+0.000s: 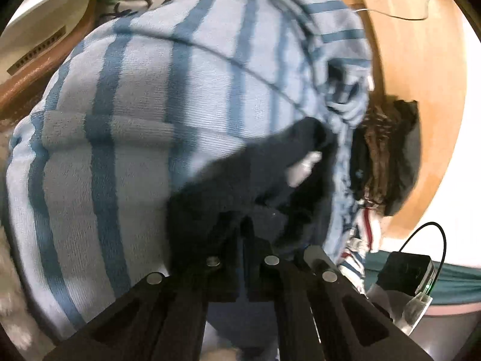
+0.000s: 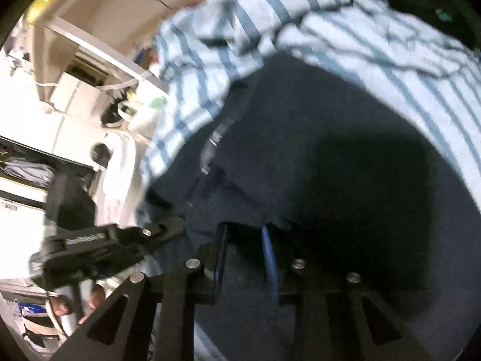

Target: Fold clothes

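Observation:
A dark navy garment (image 1: 240, 174) lies bunched on a light blue cloth with darker blue stripes (image 1: 120, 120). My left gripper (image 1: 243, 225) is shut, its tips pinching the navy garment's near edge; a white label (image 1: 303, 168) shows on the fabric just beyond. In the right wrist view the navy garment (image 2: 315, 150) fills the middle, with the striped cloth (image 2: 360, 30) behind it. My right gripper (image 2: 245, 234) has a thick fold of the navy fabric between its blue pads (image 2: 269, 255) and grips it. The left gripper (image 2: 174, 230) reaches in from the left, held by a hand (image 2: 96, 297).
A brown striped garment (image 1: 387, 150) lies to the right of the pile on a round wooden table (image 1: 421, 60). A black device with a green light and a cable (image 1: 405, 273) sits at the lower right. Shelves and household clutter (image 2: 75, 45) stand to the left.

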